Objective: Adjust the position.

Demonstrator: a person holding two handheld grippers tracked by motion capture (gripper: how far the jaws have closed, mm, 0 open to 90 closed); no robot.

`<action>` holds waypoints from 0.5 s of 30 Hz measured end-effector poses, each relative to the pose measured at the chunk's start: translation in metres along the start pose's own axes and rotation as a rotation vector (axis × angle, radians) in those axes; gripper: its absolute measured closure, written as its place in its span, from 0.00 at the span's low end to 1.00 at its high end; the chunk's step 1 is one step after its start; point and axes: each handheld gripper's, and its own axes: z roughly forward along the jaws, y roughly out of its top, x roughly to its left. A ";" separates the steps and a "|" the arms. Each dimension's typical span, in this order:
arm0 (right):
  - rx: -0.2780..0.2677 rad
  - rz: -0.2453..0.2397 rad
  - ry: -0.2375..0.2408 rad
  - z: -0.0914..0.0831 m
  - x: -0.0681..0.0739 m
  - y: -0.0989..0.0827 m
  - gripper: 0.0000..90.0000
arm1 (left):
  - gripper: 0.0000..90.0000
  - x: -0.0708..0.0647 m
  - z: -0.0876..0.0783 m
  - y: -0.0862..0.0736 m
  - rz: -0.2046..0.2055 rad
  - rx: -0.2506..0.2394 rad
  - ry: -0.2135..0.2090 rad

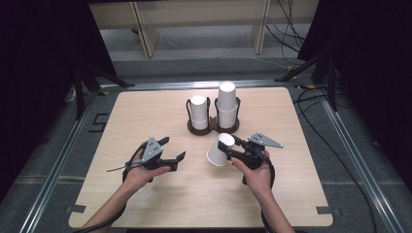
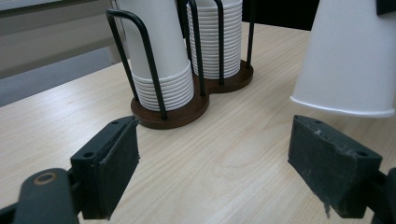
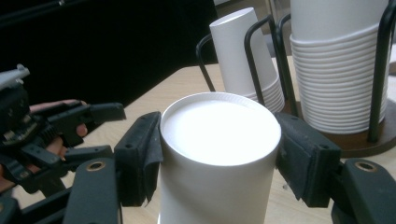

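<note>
My right gripper (image 1: pixel 233 144) is shut on a white paper cup (image 1: pixel 219 150), held tilted and upside down just above the table; its jaws clamp the cup's base end (image 3: pixel 219 126). The same cup (image 2: pixel 355 56) hangs at the upper right in the left gripper view. My left gripper (image 1: pixel 174 148) is open with nothing between its pads (image 2: pixel 112 163), left of the cup. Behind them a dark two-slot cup holder (image 1: pixel 213 127) carries a shorter stack of cups (image 1: pixel 198 111) and a taller stack (image 1: pixel 227 104).
The light wooden table (image 1: pixel 145 104) has a metal frame around it. Cables (image 1: pixel 311 104) trail on the floor at the right. A wooden shelf unit (image 1: pixel 145 34) stands beyond the table's far edge.
</note>
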 end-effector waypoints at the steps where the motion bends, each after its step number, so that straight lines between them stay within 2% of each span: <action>1: -0.013 0.020 0.016 0.001 -0.002 0.000 0.40 | 0.18 0.000 0.000 0.001 0.004 0.005 -0.002; 2: 0.001 0.068 0.019 0.002 -0.006 0.000 0.40 | 0.18 -0.001 0.000 0.002 -0.001 0.004 -0.011; 3: 0.001 0.068 0.019 0.002 -0.006 0.000 0.40 | 0.18 -0.001 0.000 0.002 -0.001 0.004 -0.011; 5: -0.002 0.112 0.034 0.002 -0.011 0.000 0.40 | 0.17 -0.002 0.001 0.003 0.006 -0.003 -0.020; 7: 0.005 0.118 0.026 0.002 -0.011 0.001 0.40 | 0.18 -0.003 0.000 0.004 0.006 0.002 -0.022; 8: 0.005 0.151 0.041 0.002 -0.014 0.000 0.40 | 0.18 -0.003 0.000 0.005 0.005 -0.002 -0.024; 10: 0.001 0.157 0.047 0.003 -0.016 0.000 0.40 | 0.18 -0.004 0.000 0.005 0.007 -0.015 -0.030; 13: 0.007 0.166 0.042 0.003 -0.016 0.000 0.40 | 0.18 -0.005 -0.001 0.005 0.009 -0.007 -0.031; 15: 0.004 0.171 0.047 0.004 -0.019 -0.001 0.40 | 0.18 -0.005 0.001 0.005 0.005 -0.024 -0.035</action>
